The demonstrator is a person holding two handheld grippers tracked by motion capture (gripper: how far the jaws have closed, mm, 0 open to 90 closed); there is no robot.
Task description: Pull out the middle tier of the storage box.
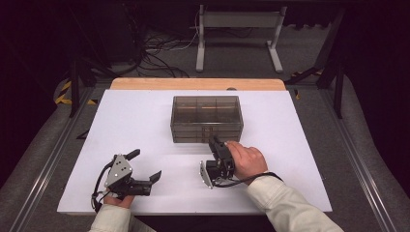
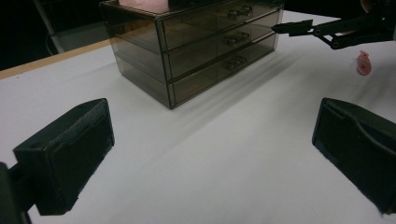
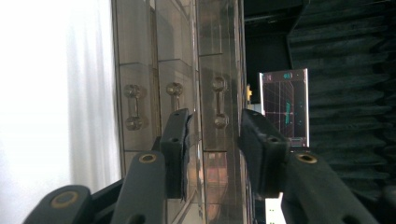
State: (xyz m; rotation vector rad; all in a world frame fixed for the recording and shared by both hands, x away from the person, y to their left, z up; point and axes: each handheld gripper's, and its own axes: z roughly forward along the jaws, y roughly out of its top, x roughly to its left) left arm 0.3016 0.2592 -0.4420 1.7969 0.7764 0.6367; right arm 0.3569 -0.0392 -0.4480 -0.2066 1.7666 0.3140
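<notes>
Smoky clear drawer box (image 1: pixel 207 119) w/ three drawer rows, mid-table on white tabletop (image 1: pixel 145 121), toward far edge. Right gripper (image 1: pixel 214 143) rolled on its side at box front, jaws partly apart, either side of top-drawer handle (image 3: pixel 218 103); pads not seen pressing on it. In left gripper view, same gripper's tips (image 2: pixel 293 27) at box's upper front corner. Left gripper (image 1: pixel 145 168) near front-left of table, well apart from box, jaws spread wide, nothing betw. them. Small red-white tag (image 2: pixel 363 62) on tabletop near right gripper.
</notes>
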